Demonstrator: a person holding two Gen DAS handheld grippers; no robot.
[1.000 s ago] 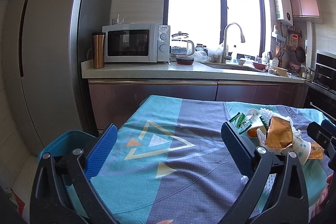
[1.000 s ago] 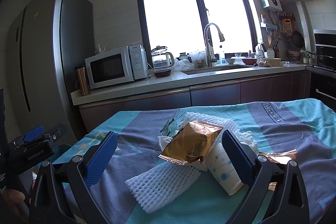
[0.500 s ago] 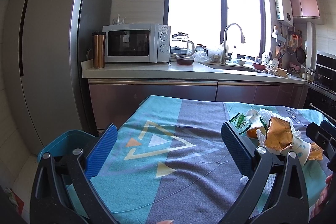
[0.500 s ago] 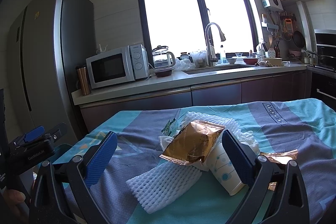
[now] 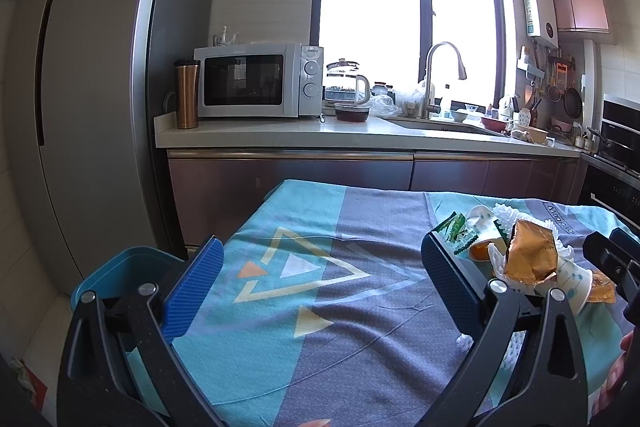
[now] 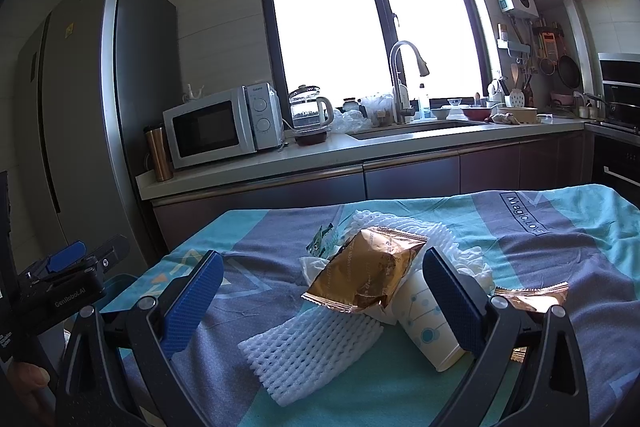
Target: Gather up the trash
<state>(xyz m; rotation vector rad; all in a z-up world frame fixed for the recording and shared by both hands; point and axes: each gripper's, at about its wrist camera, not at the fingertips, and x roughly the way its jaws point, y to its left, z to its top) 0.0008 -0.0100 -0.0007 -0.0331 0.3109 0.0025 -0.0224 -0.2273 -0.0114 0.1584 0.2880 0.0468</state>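
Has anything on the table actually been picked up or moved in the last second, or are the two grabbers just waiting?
Nothing visibly changed. The left gripper and the right gripper both hang open over the tablecloth as before, holding nothing. The gold wrapper, the paper cup and the white foam net lie in the same heap, untouched.

A table (image 6: 560,251) carries everything, draped in a teal-and-grey cloth (image 5: 320,307) printed with triangles; directly on the cloth lies a cluster of litter — white foam netting (image 6: 308,355), a tipped paper cup (image 6: 428,323), a gold wrapper (image 6: 532,297); a gold snack bag (image 6: 368,277) rests atop the heap.
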